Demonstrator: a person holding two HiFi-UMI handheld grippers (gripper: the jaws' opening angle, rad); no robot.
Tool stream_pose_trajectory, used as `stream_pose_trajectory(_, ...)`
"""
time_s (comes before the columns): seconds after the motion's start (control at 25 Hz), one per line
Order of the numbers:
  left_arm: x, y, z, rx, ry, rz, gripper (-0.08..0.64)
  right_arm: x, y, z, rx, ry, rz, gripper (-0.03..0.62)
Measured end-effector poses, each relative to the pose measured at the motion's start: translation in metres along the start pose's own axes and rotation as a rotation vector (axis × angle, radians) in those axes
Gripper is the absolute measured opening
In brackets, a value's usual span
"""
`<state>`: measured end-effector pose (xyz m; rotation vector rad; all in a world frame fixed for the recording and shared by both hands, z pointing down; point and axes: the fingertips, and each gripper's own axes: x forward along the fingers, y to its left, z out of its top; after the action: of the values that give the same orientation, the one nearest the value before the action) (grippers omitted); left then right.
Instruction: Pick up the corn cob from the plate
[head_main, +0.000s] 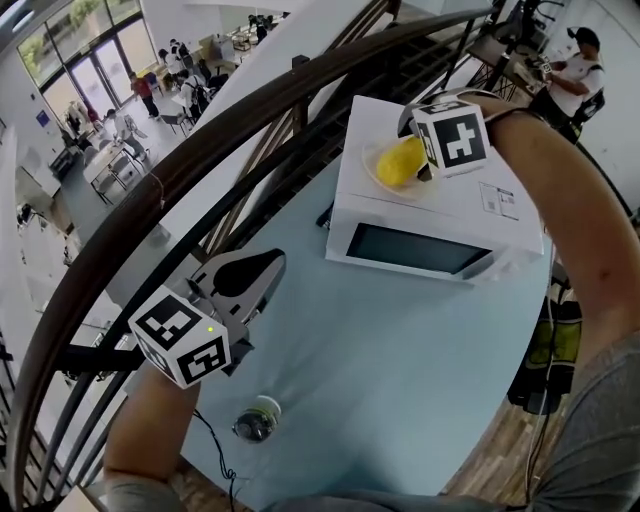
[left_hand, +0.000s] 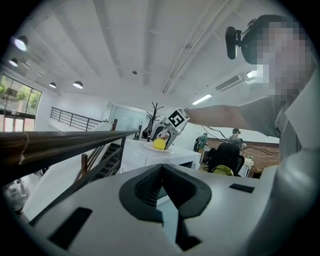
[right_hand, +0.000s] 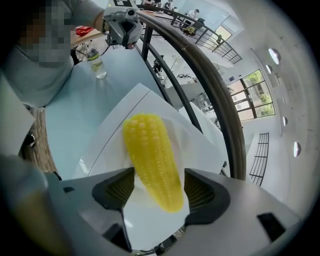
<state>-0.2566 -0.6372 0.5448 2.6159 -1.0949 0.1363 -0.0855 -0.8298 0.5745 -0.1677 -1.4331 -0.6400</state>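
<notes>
A yellow corn cob (head_main: 400, 162) (right_hand: 152, 160) lies on a white plate (head_main: 371, 170) (right_hand: 145, 225) on top of a white microwave (head_main: 430, 215). My right gripper (right_hand: 159, 192) points steeply down over the plate. It is open, with the cob's near end between its two ribbed pads (right_hand: 121, 187) and a thin gap on each side. Its marker cube (head_main: 450, 138) hides part of the plate in the head view. My left gripper (head_main: 250, 275) (left_hand: 161, 170) hovers over the blue table, well away from the microwave. It is shut and holds nothing. From there the corn (left_hand: 159, 144) looks small and far.
The microwave stands at the far end of a light-blue table (head_main: 400, 340). A capped bottle (head_main: 256, 420) (right_hand: 97, 62) stands near the table's front edge. A dark curved railing (head_main: 200, 170) runs along the table's left. A yellow-green bag (head_main: 552, 345) sits at the right.
</notes>
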Motion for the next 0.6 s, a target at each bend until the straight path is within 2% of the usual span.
stream_pose_trajectory(0.24, 0.001, -0.002, 0.001, -0.021, -0.027, -0.006, 0.018, 0.003, 0.005, 0.001, -0.038, 0.044, 0.054, 0.288)
stream_pose_trajectory(0.36, -0.002, -0.003, 0.002, -0.017, -0.022, -0.004, 0.018, 0.001, 0.006, 0.002, -0.056, 0.032, 0.038, 0.261)
stream_pose_trajectory(0.48, -0.006, -0.005, 0.003, -0.016, -0.02, 0.003, 0.018, 0.001, 0.009, 0.0, -0.02, 0.021, 0.017, 0.253)
stream_pose_trajectory(0.6, -0.011, -0.008, 0.009, -0.005, -0.027, 0.008, 0.018, 0.001, 0.007, -0.002, -0.023, 0.024, -0.022, 0.251)
